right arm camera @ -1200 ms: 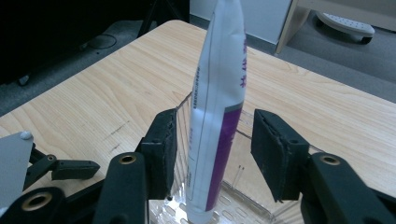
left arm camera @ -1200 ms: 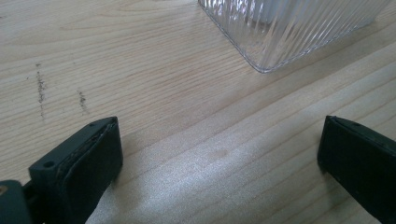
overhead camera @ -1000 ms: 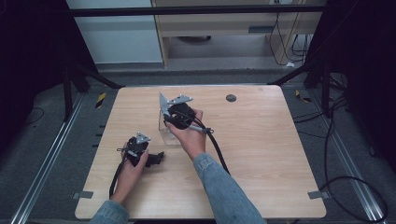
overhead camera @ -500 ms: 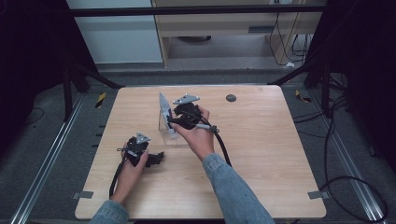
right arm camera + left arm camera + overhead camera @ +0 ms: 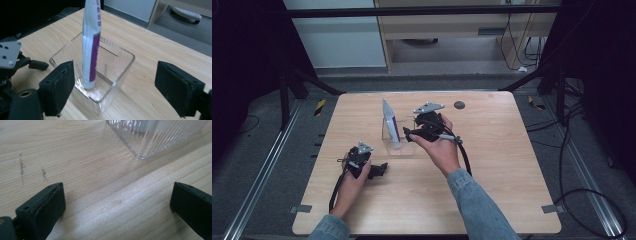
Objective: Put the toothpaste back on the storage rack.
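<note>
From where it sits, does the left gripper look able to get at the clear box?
Probably yes: the left gripper stands open, and bare table lies between it and the clear box, with nothing in between.

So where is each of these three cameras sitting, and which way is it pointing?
High view: above the person's side, looking forward and down on the table; both forearms show, with the left gripper and right gripper.
Left gripper view: rides the left gripper, looking down at the wood past its open jaws.
Right gripper view: rides the right gripper, facing the toothpaste tube.
All three share the clear box.
</note>
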Available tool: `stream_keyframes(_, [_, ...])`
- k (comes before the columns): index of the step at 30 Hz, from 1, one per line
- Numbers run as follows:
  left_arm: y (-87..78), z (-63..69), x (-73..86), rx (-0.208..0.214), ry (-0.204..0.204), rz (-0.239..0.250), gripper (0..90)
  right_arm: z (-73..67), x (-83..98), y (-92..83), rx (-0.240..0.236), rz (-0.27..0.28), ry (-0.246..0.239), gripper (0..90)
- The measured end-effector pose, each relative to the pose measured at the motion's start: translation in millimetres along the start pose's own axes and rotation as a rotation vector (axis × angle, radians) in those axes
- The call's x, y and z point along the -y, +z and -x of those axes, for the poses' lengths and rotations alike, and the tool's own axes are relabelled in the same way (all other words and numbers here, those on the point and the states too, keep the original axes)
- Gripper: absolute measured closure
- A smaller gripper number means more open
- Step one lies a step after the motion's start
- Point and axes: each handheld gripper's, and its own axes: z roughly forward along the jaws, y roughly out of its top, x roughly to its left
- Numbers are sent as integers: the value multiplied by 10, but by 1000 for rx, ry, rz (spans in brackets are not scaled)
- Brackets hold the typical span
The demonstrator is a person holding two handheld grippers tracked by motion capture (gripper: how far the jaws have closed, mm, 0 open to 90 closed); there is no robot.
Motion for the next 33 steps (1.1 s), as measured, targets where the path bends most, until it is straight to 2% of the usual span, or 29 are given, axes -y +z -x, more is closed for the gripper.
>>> stream_keyframes(8, [-1,-3,0,0,3,-2,0,220,191,-247,20,-11,-2,110])
stream_keyframes(15, [-1,-2,0,0,2,-2,0,421,383,-432,58,-28,-5,121])
stream_keyframes(20, [-1,-2,-1,0,2,-2,0,555,514,-534,84,-20,0,130])
stream_keyframes(24, [0,-2,0,0,2,-1,0,645,634,-591,108,-33,-9,122])
stream_keyframes(33, [-1,-3,-1,0,3,-2,0,876,930,-679,160,-47,32,119])
